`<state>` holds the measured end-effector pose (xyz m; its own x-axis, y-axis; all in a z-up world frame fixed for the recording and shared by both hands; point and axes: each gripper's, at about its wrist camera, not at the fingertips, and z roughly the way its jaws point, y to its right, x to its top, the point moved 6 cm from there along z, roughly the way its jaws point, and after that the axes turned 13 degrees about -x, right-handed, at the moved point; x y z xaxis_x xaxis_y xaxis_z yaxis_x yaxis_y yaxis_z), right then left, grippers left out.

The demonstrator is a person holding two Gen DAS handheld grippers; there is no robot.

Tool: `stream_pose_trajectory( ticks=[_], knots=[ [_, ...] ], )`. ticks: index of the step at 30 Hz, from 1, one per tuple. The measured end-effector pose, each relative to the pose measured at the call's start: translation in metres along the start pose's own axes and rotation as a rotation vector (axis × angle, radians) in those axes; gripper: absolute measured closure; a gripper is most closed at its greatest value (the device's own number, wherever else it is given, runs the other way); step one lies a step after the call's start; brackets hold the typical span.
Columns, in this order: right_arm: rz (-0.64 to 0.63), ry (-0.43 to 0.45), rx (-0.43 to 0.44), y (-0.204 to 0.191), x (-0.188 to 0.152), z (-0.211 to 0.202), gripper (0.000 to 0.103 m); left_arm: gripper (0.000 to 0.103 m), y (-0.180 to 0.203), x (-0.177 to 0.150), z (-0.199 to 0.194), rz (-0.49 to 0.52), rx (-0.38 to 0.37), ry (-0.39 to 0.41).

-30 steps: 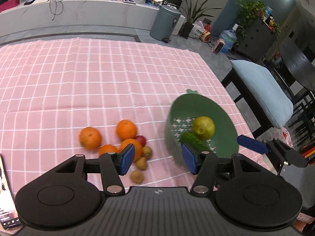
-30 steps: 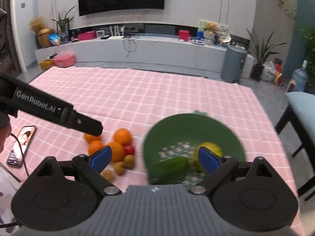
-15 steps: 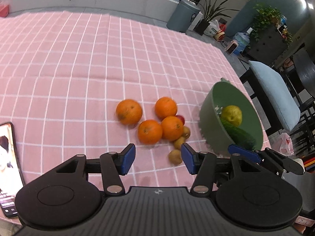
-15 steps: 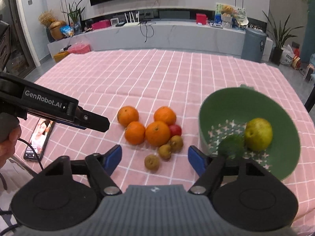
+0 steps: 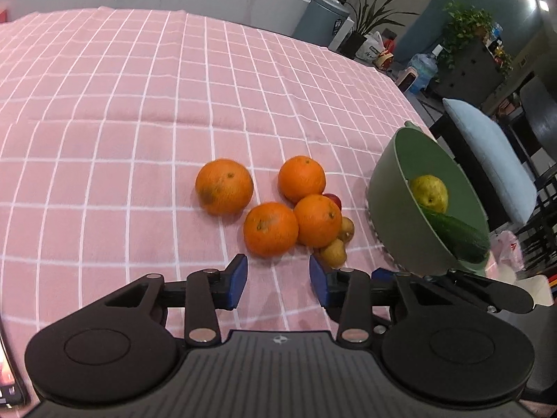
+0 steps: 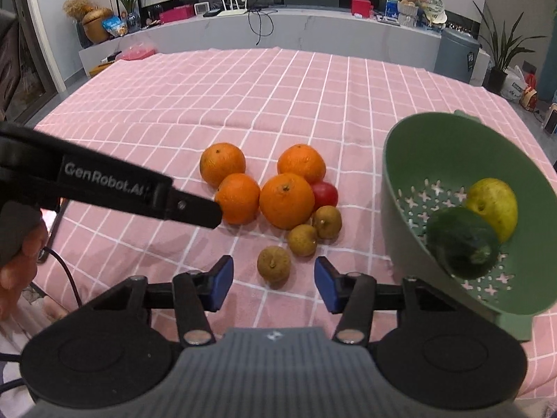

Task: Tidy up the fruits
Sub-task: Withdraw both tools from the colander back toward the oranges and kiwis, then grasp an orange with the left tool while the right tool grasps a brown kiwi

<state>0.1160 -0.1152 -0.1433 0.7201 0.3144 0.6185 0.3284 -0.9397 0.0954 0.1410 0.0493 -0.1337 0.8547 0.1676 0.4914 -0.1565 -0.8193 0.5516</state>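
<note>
Pink white-checked tablecloth [image 6: 278,97], 4 orange oranges [image 6: 286,200], green colander [image 6: 410,174], yellow pear [image 6: 494,205].

Four oranges [image 6: 286,200] are clustering mid-cloth, a red fruit [image 6: 325,193] sitting at their three o'clock and three small brown fruits [image 6: 274,263] trailing toward five. At three o'clock, a green colander [image 6: 449,160] is holding a yellow pear [image 6: 492,205] and a cucumber [image 6: 463,242].

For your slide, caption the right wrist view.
Open right gripper nears a small brown fruit; oranges beside a green colander.
</note>
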Motion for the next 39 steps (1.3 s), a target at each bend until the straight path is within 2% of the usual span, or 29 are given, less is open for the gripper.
stream_pose_trajectory(
  ticks=[2,7,15,20,23,29,39],
  knots=[
    [-0.005,-0.006,0.000,-0.003,0.000,0.005,0.061,0.057,0.002,0.003,0.006,0.020,0.010,0.001],
    [-0.006,-0.026,0.011,-0.003,0.003,0.013,0.065,0.057,0.003,0.007,0.022,0.067,0.053,-0.017],
    [0.008,-0.051,0.029,-0.003,0.003,0.025,0.066,0.057,0.003,0.009,0.039,0.129,0.112,-0.042],
    [0.001,-0.066,0.031,-0.005,0.002,0.030,0.077,0.056,0.005,0.009,0.045,0.157,0.131,-0.047],
    [0.003,-0.077,0.032,-0.005,0.000,0.031,0.080,0.057,0.007,0.007,0.046,0.178,0.136,-0.048],
    [0.012,-0.080,0.039,-0.004,0.001,0.029,0.082,0.059,0.007,0.006,0.041,0.150,0.112,-0.038],
    [0.009,-0.034,0.060,0.003,0.010,0.006,0.082,0.059,0.013,0.008,0.010,0.083,0.070,0.020]
  ],
)
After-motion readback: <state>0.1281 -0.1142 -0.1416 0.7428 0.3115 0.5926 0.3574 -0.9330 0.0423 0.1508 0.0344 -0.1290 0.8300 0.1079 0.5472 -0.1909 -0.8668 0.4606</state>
